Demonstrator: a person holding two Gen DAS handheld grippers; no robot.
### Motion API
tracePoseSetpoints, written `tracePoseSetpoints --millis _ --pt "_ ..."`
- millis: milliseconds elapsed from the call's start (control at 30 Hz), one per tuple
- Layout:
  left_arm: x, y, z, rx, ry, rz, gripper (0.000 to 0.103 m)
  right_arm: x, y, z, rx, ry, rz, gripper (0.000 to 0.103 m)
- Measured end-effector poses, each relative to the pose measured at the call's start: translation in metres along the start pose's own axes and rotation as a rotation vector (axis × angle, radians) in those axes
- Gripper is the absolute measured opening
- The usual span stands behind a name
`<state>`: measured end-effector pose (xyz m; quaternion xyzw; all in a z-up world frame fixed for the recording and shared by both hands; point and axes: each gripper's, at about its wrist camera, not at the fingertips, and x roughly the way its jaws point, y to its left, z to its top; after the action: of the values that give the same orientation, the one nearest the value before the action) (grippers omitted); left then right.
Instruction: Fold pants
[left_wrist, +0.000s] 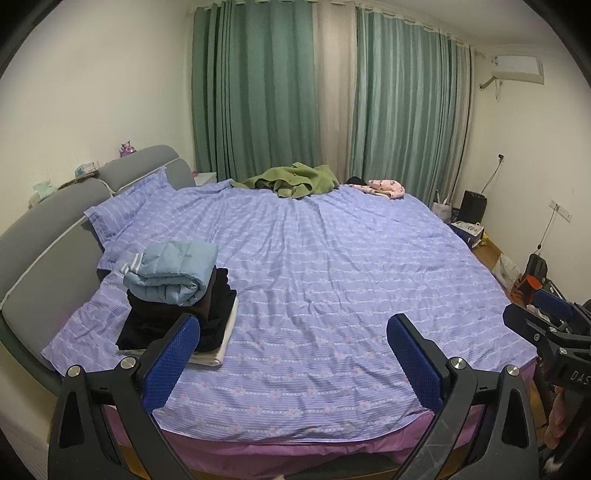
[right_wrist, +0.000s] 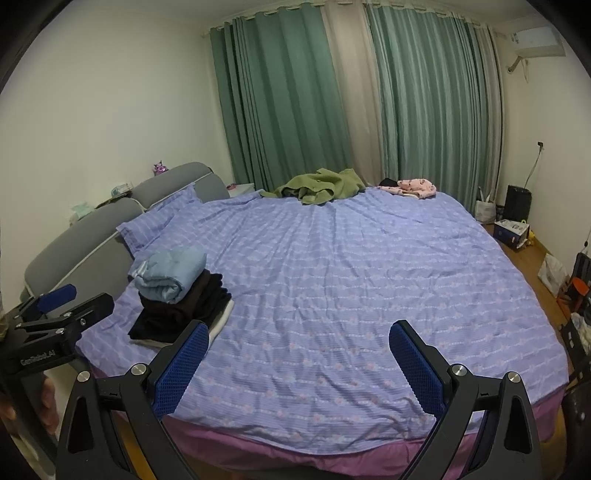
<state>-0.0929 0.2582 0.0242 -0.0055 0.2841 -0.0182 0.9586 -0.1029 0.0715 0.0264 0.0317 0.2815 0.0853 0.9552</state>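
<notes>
Already folded and stacked near the headboard: a pile of clothes (left_wrist: 177, 299), light blue bundle on top, dark pieces beneath. Still unfolded at the far edge of the bed (left_wrist: 332, 258): a crumpled green garment (left_wrist: 299, 181), possibly the next pants, though too bunched to say, and a pink garment (left_wrist: 386, 187) beside it. Left tongs (left_wrist: 293, 338) spread wide, holding nothing, touching nothing, above the near bed edge. Right tongs (right_wrist: 299, 343) likewise wide apart and empty.

The bed (left_wrist: 314, 266) lies ahead of both grippers; a stack of folded clothes (left_wrist: 177, 299) rests ahead-left, while a green garment (left_wrist: 295, 181) and pink garment (left_wrist: 384, 187) lie far ahead.
</notes>
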Motion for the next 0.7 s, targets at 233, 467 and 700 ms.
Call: tracePoseSetpoints --millis 233,467,700 --pt "-0.004 -0.005 0.000 0.004 -0.023 -0.019 0.103 0.000 -0.002 0.000 0.000 -0.001 -0.001 0.099" --pt "-0.005 -0.006 -0.001 0.009 -0.026 -0.022 0.103 -0.001 -0.002 0.000 -0.001 -0.001 0.000 0.099" --pt "-0.005 -0.011 -0.003 0.025 -0.026 -0.004 0.103 -0.001 -0.002 0.000 0.000 -0.002 0.001 0.099"
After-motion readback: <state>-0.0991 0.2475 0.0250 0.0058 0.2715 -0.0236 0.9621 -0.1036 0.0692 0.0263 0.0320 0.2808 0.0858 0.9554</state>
